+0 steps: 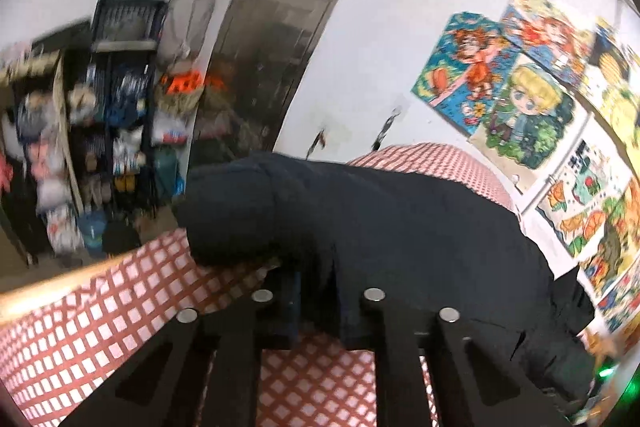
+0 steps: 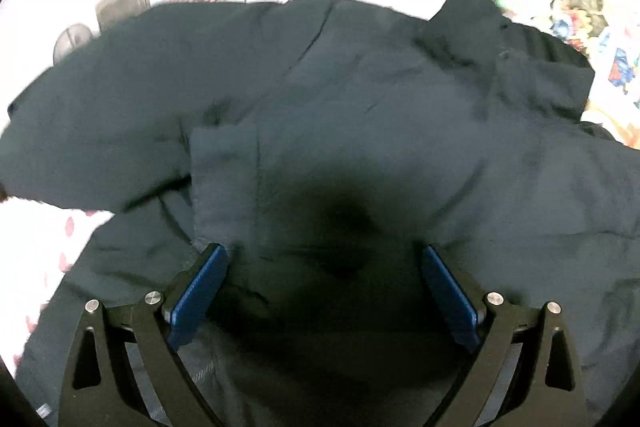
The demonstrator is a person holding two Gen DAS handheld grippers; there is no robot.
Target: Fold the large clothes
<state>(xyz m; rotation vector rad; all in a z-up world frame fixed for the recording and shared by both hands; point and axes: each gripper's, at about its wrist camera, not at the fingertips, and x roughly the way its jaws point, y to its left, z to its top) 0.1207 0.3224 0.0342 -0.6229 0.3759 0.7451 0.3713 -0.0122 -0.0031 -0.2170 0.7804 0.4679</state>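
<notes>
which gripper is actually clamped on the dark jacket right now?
The left gripper: its jaws are shut on the jacket's near edge over the checked cover. The right gripper stands wide open above the fabric, blue pads apart.

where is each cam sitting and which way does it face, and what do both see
Left wrist: sits on the left gripper, looking forward and slightly down across the red checked bedcover toward the cluttered shelves and wall posters; its black fingers are closed on an edge of the dark jacket.
Right wrist: sits on the right gripper, looking steeply down onto the jacket; its blue-padded fingers stand wide apart over the cloth.
Shared: the jacket, the posters.
</notes>
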